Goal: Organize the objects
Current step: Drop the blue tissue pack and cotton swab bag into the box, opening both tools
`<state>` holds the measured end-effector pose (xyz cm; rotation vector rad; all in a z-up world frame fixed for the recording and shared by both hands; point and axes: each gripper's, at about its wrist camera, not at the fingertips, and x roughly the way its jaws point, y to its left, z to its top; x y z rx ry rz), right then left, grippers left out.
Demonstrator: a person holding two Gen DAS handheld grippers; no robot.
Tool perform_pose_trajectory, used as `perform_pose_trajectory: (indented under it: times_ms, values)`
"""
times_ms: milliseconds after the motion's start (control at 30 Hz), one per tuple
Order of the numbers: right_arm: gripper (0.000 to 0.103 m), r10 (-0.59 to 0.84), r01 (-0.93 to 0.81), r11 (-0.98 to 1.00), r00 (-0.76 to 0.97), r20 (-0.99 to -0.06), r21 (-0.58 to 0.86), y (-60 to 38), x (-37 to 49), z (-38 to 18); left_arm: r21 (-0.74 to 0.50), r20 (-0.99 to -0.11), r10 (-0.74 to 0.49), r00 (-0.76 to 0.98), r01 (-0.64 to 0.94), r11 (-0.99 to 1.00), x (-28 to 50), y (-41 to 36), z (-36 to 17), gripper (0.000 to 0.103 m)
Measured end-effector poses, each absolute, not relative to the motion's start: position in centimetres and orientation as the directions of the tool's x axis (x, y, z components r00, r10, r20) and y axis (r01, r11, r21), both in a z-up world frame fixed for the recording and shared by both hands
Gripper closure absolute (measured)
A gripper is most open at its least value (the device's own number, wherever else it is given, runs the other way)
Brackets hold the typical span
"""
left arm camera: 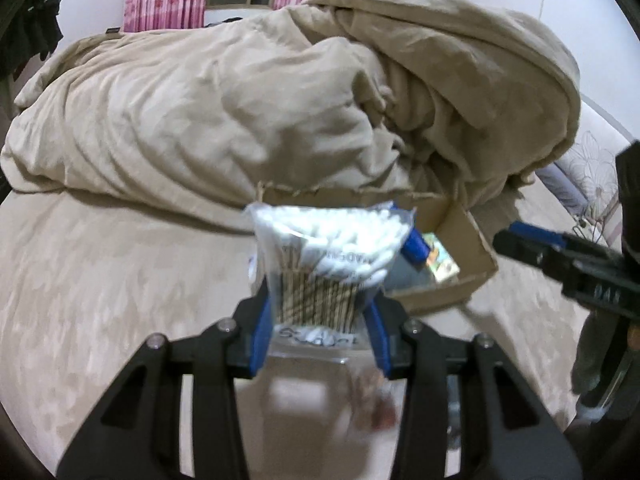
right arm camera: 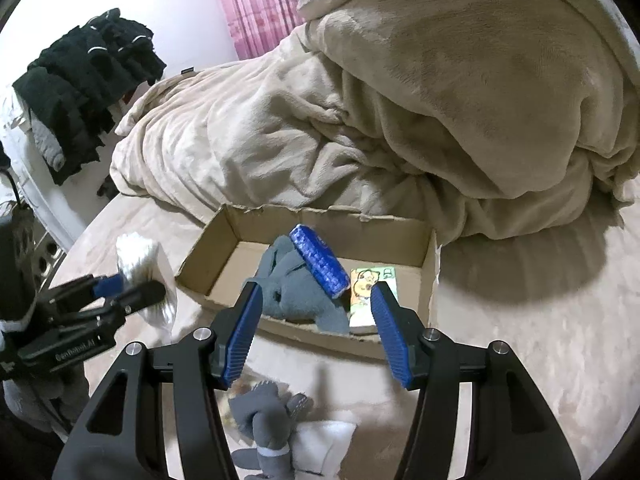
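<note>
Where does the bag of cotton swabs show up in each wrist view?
Left wrist view: the bag of cotton swabs sits at centre, clamped between the jaws of the left gripper, in front of the cardboard box.
Right wrist view: the bag is at the left edge, held by the left gripper, left of the box.
Shared landmark: the cardboard box.
</note>
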<state>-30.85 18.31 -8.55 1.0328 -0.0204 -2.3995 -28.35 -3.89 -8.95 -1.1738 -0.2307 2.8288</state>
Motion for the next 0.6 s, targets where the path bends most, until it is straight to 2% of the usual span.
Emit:
perform_pose_trajectory:
  times_ms: [233, 267, 300, 333, 533, 567, 600]
  values:
    - [0.044, -0.469, 0.444, -0.867, -0.574, -0.671, 0.225, 18.3, -32.3, -8.9, -0.170, -0.734, 0.136, -0.665, -0.014, -0.985, -33.3, -4.0, -10.6, 0.056]
    - [0.044, -0.468, 0.441, -0.868, -0.574, -0.672, 0.228, 18.4, -32.5, -9.0, -0.172, -0.738, 0.132, -0.662, -0.004, -0.985, -33.7, -4.2, -10.8, 0.047]
    - [0.044, -0.464, 0.435, -0.871, -0.576, -0.674, 0.228, 18.5, -32.5, -9.2, -0.177, -0.738, 0.128, -0.662, 0.007, -0.984, -33.9, -4.5, -10.7, 0.031]
    - [0.043, -0.460, 0.430, -0.874, -0.576, -0.676, 0.227, 18.6, -32.5, -9.3, -0.180, -0.734, 0.124, -0.668, 0.015, -0.984, -33.8, -4.6, -10.7, 0.026]
    - [0.042, -0.442, 0.405, -0.885, -0.581, -0.683, 0.229, 19.3, -31.4, -9.3, -0.191, -0.712, 0.113, -0.693, 0.037, -0.981, -30.8, -5.2, -8.4, 0.024]
    - [0.040, -0.442, 0.403, -0.886, -0.587, -0.679, 0.229, 19.5, -30.9, -9.0, -0.192, -0.705, 0.113, -0.700, 0.035, -0.981, -30.0, -5.2, -7.9, 0.024]
    - [0.033, -0.444, 0.405, -0.885, -0.591, -0.673, 0.229, 19.6, -30.6, -8.8, -0.195, -0.698, 0.115, -0.707, 0.033, -0.980, -28.9, -5.2, -7.3, 0.024]
